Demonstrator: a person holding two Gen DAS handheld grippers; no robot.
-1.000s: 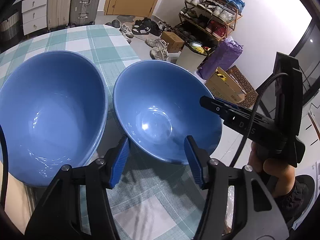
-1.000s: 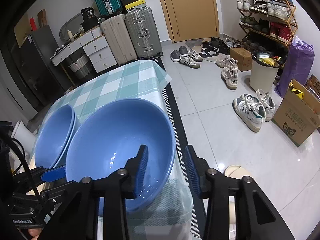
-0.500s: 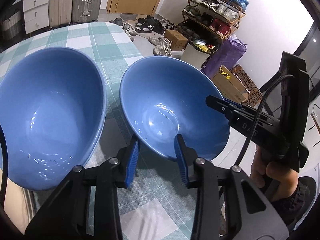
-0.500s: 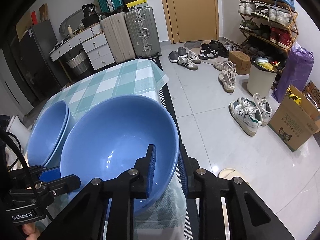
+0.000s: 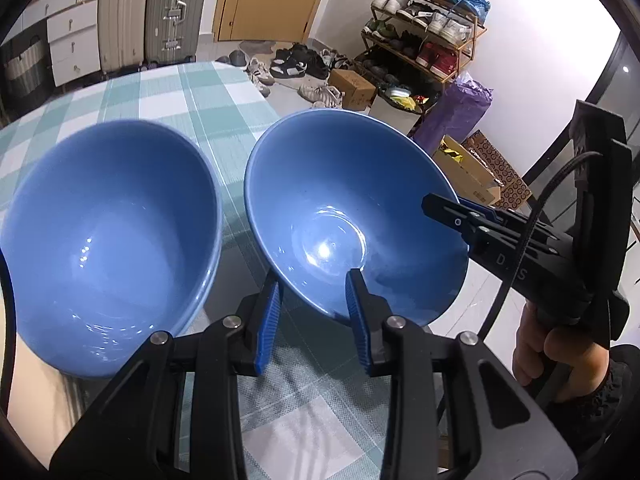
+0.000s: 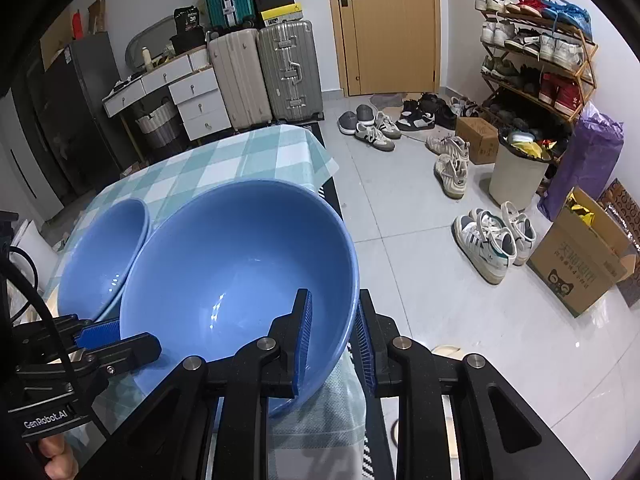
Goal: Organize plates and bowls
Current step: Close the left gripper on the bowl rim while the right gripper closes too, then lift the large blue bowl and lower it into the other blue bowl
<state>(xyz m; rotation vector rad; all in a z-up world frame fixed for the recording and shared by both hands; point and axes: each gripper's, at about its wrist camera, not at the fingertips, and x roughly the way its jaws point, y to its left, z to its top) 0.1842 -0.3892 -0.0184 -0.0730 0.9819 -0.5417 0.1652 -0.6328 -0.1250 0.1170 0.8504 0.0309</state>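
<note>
Two blue bowls stand side by side on a green-checked tablecloth [image 5: 172,88]. The right bowl [image 5: 352,208] sits at the table's right edge and is tilted. My left gripper [image 5: 314,300] straddles its near rim, one pad inside and one outside, closed on the rim. My right gripper [image 6: 332,332] clamps the same bowl [image 6: 240,276] at its right rim. The left bowl [image 5: 108,240] looks like a stack of two nested bowls and also shows in the right wrist view [image 6: 100,252]. Neither gripper touches it.
The table edge drops to a tiled floor on the right. Scattered shoes [image 6: 492,240], a cardboard box [image 6: 584,264], a bin [image 6: 516,172] and a shoe rack [image 6: 536,60] are on the floor. Suitcases [image 6: 288,68] and drawers stand beyond the table.
Both grippers have closed onto the right bowl's rim, the left from wide open. The bowl has tipped and risen slightly.
</note>
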